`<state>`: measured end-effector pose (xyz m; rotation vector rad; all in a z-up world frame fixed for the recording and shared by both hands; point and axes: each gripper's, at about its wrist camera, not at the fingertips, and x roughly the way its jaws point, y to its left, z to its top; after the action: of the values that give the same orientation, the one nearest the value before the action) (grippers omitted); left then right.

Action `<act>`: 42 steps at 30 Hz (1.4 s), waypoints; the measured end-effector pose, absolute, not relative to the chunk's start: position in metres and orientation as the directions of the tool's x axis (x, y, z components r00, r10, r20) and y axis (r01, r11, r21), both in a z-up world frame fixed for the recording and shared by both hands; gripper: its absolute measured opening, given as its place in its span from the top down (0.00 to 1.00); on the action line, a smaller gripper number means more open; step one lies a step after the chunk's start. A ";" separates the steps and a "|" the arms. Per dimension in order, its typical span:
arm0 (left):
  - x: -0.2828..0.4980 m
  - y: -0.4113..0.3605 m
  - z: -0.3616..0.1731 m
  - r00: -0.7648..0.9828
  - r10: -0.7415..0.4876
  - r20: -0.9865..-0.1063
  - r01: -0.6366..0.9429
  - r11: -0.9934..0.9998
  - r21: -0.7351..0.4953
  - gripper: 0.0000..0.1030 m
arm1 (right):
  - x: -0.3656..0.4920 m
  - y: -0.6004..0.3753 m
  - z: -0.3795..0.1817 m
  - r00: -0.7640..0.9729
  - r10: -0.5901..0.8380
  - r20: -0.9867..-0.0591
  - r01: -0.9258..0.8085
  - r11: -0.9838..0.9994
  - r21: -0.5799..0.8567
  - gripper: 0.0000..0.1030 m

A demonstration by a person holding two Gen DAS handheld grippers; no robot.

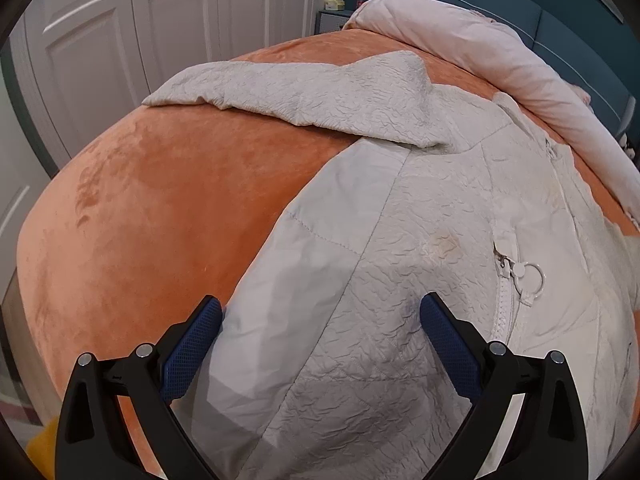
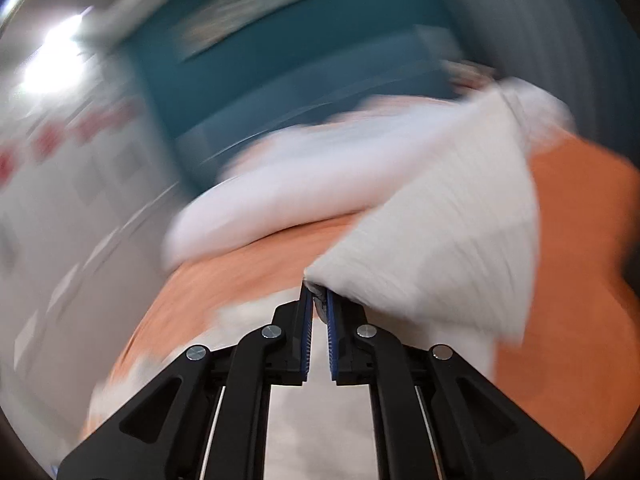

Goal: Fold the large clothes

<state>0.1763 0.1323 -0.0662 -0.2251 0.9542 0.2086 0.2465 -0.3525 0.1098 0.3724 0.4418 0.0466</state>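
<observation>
Orange velvet covers the bed (image 1: 140,208), and a big white coat (image 1: 400,240) lies spread on it. The coat's long way runs from the near edge up toward the pink quilt (image 1: 460,36) at the far end, with its zipper (image 1: 506,276) down the middle. The left claw (image 1: 320,316) is spread wide, right over the coat's near side panel, not gripping it. The right claw (image 2: 319,300) is pressed together, pinching a flap of the coat (image 2: 440,240) and lifting it; that view is blurry. I think the right claw is better placed to fold, since it holds cloth.
</observation>
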 end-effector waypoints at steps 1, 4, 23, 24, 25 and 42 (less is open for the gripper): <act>0.175 0.133 -0.065 0.562 0.079 -0.824 -0.284 0.953 -0.102 0.05 | 0.255 -0.321 0.110 0.889 0.178 -0.422 -0.031 0.943 0.333 0.90; 0.174 0.138 -0.060 0.566 0.059 -0.822 -0.290 0.948 -0.132 0.05 | 0.277 -0.195 0.074 0.766 0.368 -0.527 -0.264 0.928 0.264 0.42; 0.337 0.071 -0.050 0.529 -0.423 -0.736 -0.113 0.824 -0.555 0.05 | 0.200 -0.377 -0.027 0.724 0.055 -0.687 0.277 0.889 0.363 0.35; 0.346 0.064 -0.057 0.515 -0.446 -0.732 -0.118 0.809 -0.575 0.06 | 0.208 -0.385 -0.030 0.714 0.028 -0.700 0.307 0.886 0.349 0.32; 0.352 0.059 -0.062 0.501 -0.450 -0.739 -0.131 0.805 -0.579 0.12 | 0.215 -0.394 -0.034 0.706 0.020 -0.708 0.321 0.882 0.344 0.31; 0.397 0.028 -0.101 0.520 -0.304 -0.798 0.046 0.943 -0.329 0.93 | 0.280 -0.369 -0.094 0.616 0.036 -0.787 0.247 0.940 0.236 1.00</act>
<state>0.3967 0.0281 -0.1005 -0.2826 1.0058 -0.2134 0.2800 -0.3693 -0.0944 0.3389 0.9032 -0.1243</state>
